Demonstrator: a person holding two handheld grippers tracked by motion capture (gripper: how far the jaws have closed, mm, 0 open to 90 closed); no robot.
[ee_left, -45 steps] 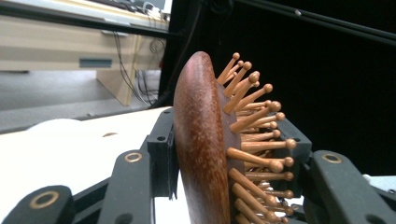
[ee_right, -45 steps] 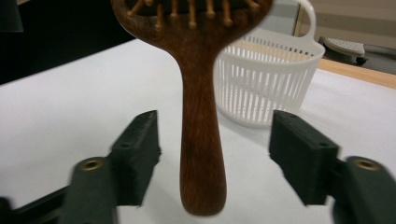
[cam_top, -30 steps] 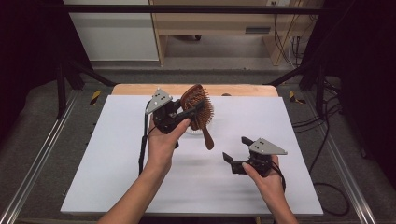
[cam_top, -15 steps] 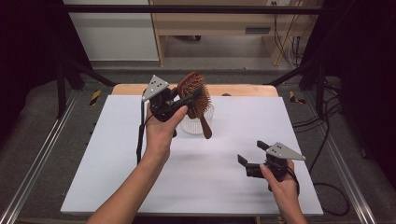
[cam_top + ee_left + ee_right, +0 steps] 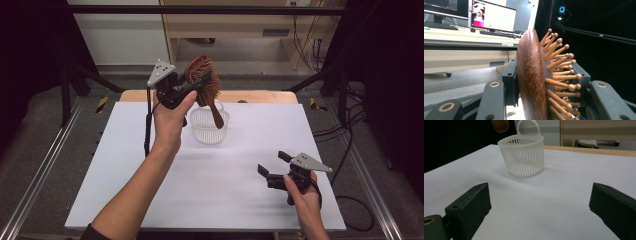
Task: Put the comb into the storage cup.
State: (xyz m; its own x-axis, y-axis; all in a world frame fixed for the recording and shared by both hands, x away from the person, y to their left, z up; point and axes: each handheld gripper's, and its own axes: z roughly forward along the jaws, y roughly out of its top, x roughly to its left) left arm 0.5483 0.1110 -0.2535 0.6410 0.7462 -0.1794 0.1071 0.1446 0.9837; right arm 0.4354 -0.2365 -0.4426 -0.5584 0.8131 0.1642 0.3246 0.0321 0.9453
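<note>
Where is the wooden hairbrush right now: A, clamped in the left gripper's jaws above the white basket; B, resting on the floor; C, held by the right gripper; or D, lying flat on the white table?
A: the left gripper is shut on the wooden hairbrush by its head, with the handle hanging over the white basket.

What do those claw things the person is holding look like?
Both are black. The left claw and the right claw each have two chunky black jaws with small brass-coloured rivets, and a grey three-cornered plate with little dots on top. A black cable hangs from the left one, and another trails from the right. The forearms are bare, with just a bit of dark sleeve at the bottom edge.
</note>
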